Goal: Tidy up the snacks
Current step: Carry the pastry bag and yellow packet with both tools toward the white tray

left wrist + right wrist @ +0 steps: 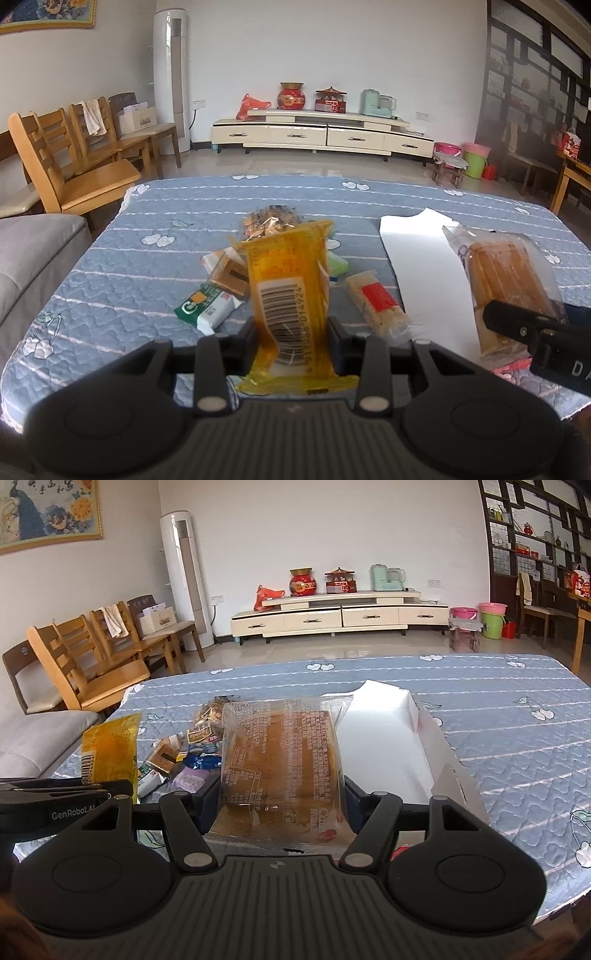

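Two packets up off the quilted table (517, 738): yellow snack packet (291, 291) clenched in left gripper (291, 343), clear-wrapped cake (280, 760) clamped in right gripper (280, 805). White box (391, 746) just ahead-right of cake, long axis toward far edge. Right hand nearer.

A low cream TV cabinet (340, 616) stands against the white back wall. Left of it rises a tall white air conditioner (186, 579); further left, wooden chairs (96, 653). Right of it, dark shelving (535, 535).
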Demonstrator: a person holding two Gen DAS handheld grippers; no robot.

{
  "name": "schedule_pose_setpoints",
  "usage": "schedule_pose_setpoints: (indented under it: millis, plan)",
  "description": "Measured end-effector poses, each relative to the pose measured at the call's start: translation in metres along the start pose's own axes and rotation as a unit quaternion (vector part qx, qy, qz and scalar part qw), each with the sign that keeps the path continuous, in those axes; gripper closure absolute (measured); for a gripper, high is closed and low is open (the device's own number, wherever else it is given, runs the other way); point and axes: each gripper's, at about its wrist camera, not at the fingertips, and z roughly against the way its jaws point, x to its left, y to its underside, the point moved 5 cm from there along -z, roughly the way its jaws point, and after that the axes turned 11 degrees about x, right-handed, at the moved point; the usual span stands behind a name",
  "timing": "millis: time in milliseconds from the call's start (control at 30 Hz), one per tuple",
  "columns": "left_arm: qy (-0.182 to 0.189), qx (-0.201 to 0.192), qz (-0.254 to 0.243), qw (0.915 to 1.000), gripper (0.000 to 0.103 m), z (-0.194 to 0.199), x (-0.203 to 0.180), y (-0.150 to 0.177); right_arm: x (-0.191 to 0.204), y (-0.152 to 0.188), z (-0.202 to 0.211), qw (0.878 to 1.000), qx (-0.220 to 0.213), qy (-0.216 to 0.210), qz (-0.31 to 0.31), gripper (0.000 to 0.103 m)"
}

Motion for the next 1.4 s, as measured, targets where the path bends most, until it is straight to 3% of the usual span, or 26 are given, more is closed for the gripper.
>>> schedule_pose_setpoints:
  millis: [867,1400]
  plan:
    - [0.033,-0.001,-0.044,0.9985,0.066,-0.021,-0.053,-0.023,-0.003,-0.005,-0.005,0.999,-0.001,0.031,-0.034,0.022]
    - [0.069,0.008,-0.083,0.9941,0.066,-0.061,-0.105,-0.053,-0.024,-0.023,-0.032,0.996,0.019,0.058,-0.061,0.022]
